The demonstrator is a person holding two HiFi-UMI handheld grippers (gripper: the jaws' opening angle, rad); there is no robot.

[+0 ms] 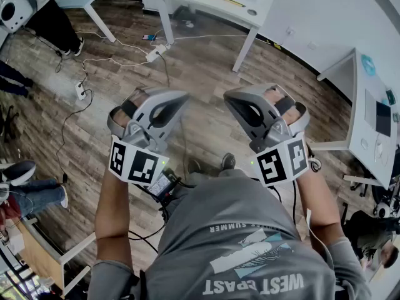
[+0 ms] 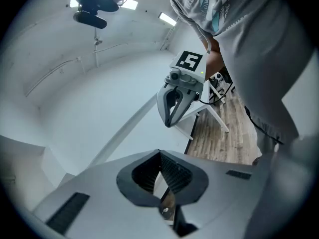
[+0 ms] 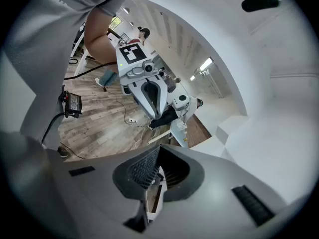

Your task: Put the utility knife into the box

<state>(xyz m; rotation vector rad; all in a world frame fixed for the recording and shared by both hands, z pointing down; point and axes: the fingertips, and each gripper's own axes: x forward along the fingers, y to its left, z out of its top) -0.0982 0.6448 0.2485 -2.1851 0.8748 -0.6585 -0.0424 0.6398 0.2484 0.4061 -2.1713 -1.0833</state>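
No utility knife or box can be made out with certainty in any view. Both grippers are held up in the air in front of the person's chest, tips pointing towards each other. My left gripper is shut with nothing between its jaws; its own view shows the tips meeting. My right gripper is shut and empty too, its tips together. Each gripper's camera sees the other one: the right gripper in the left gripper view, the left gripper in the right gripper view.
Below lies a wood floor with cables and a power strip. A white table with small yellow items stands at the far top, another white desk at the right. Other people's legs are at the left.
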